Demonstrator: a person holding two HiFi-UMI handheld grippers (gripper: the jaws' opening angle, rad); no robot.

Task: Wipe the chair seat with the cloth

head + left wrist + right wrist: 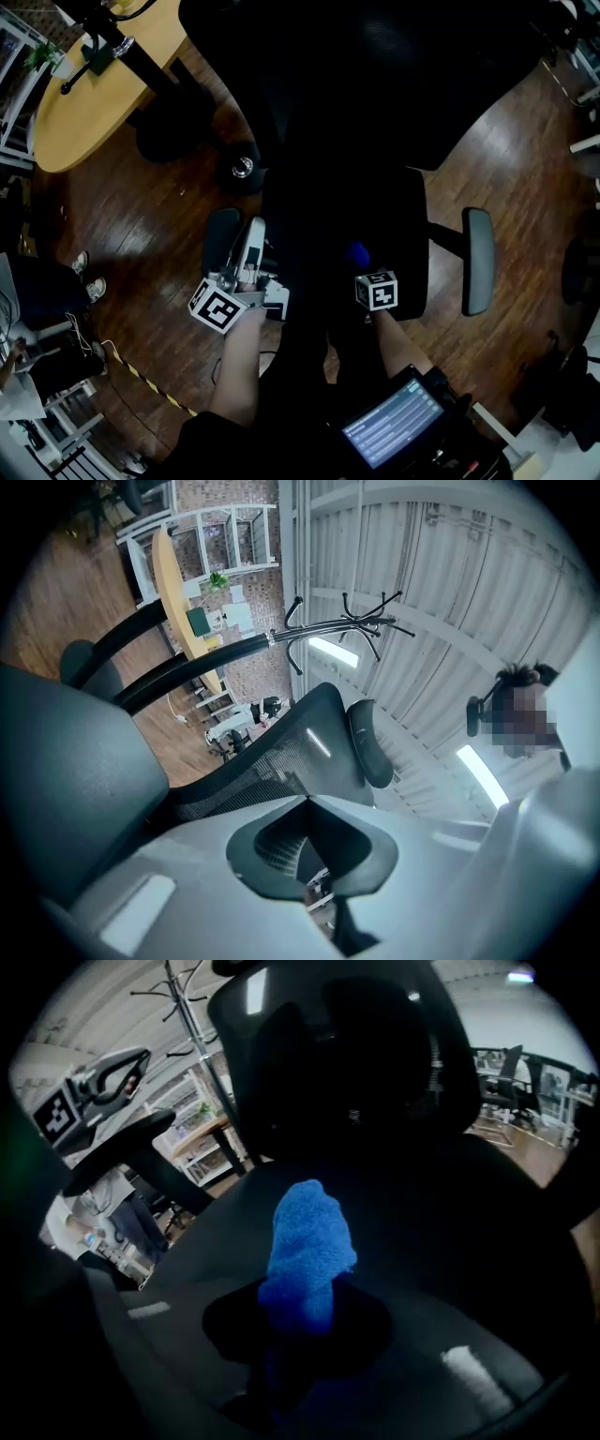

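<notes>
- Cloth, bright blue and bunched, sits clamped between the jaws of the right tool, with its free end sticking out past the tips.
- From the head view, the cloth lies over the front middle of the chair seat. Whether it touches the dark surface cannot be told.
- The left tool is held just beside the seat's left edge, next to the left armrest. Its grey jaws lie together with nothing between them, and the left gripper view tilts up past the chair toward the ceiling.
- The right armrest stands out on a strut at the seat's opposite side, well apart from both tools.
- Beyond the seat rises the black backrest, which looks like mesh in the left gripper view, with a curved headrest on top.
- Farther off, on the dark wooden floor, stands an oval wooden counter with a small green plant at its edge.
- A coat stand with hooked arms shows behind the chair.
</notes>
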